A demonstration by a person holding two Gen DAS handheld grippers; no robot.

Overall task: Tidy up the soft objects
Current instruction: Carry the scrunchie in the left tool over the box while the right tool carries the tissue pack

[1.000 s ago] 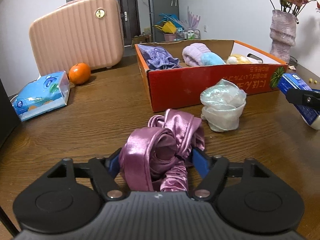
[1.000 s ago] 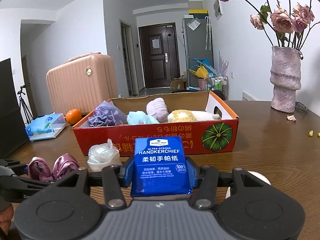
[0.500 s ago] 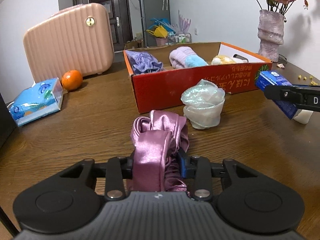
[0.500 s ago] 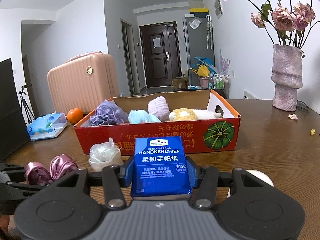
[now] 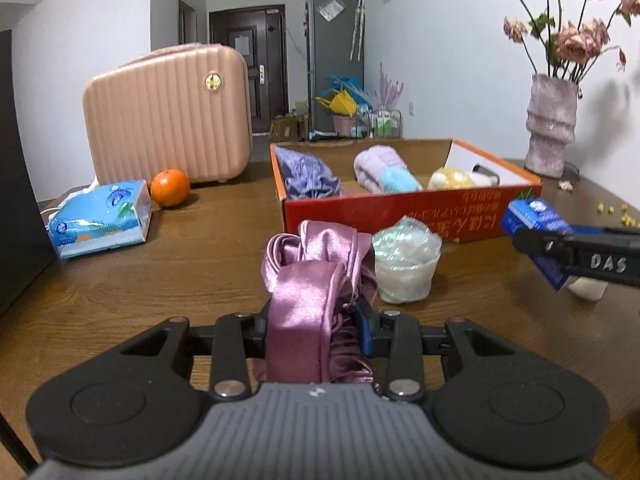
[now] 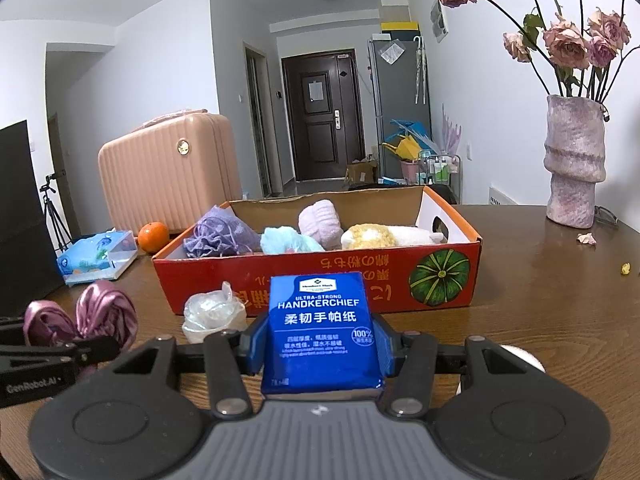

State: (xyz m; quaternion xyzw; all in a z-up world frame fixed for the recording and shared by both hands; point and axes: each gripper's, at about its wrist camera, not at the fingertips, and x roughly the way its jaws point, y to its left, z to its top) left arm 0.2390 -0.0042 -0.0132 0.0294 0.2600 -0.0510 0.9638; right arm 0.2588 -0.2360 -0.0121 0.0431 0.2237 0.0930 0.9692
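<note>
Blue plastic tissue pack (image 6: 323, 332) reads "ULTRA-STRONG HANDKERCHIEF", Chinese chars below, "100%" badge; clamped in right gripper (image 6: 320, 344). Right gripper's side is marked "DAS" in left view; left gripper's side reads "GenRobot.AI" in right view. Left gripper (image 5: 316, 328) clenched on shiny mauve satin cloth bundle (image 5: 316, 276), which bunches out ahead of it, above brown wood-grain tabletop (image 5: 192, 256). Crumpled iridescent clear film wad (image 5: 406, 264) sits on tabletop just right of bundle. Red cardboard box (image 6: 320, 280) w/ upside-down orange print + green pumpkin graphic holds lilac, blue, pink, yellow soft items. Rm: pink ribbed hard-shell case (image 5: 168, 112), orange fruit (image 5: 170, 187), blue tissue box (image 5: 100, 218), mauve textured vase w/ dried roses (image 6: 574, 168), dark door (image 6: 320, 116).
</note>
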